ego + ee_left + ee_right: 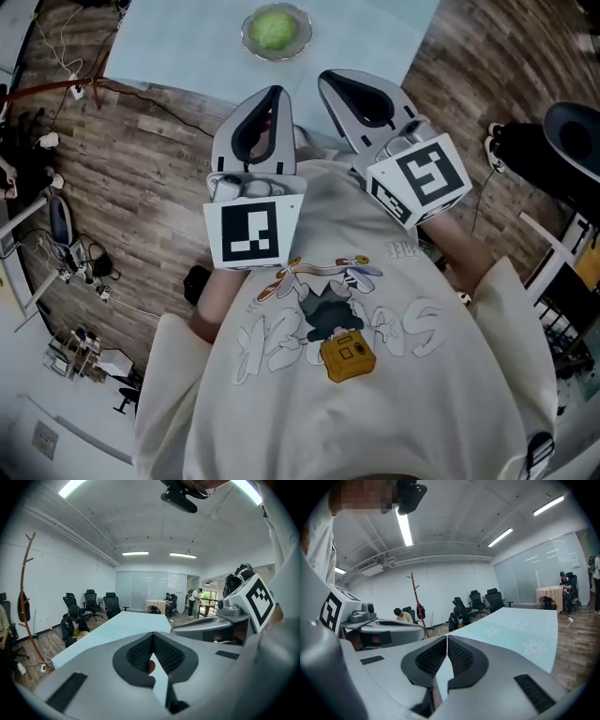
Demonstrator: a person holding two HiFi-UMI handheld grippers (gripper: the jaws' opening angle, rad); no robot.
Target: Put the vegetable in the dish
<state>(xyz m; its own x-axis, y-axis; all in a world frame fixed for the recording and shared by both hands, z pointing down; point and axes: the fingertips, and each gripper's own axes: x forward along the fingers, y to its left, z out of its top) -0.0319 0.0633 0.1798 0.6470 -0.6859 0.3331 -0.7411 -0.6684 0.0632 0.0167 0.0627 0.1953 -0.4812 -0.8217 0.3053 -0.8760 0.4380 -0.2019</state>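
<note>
A round green leafy vegetable (274, 28) lies inside a clear glass dish (249, 37) on the pale blue table (178, 47), at the top of the head view. Both grippers are held up close to the person's chest, well short of the dish. My left gripper (273, 92) is shut, its fingertips meeting with nothing between them (153, 633). My right gripper (330, 79) is also shut and empty, tips touching (446, 637). Neither gripper view shows the dish; both look level along the table top (117, 630) (520, 625).
Wood floor surrounds the table. Cables and small gear (75, 262) lie at the left, and a black chair (574, 136) stands at the right. A coat stand (24, 592) and office chairs (89, 604) line the wall. A seated person (400, 616) is beyond the table.
</note>
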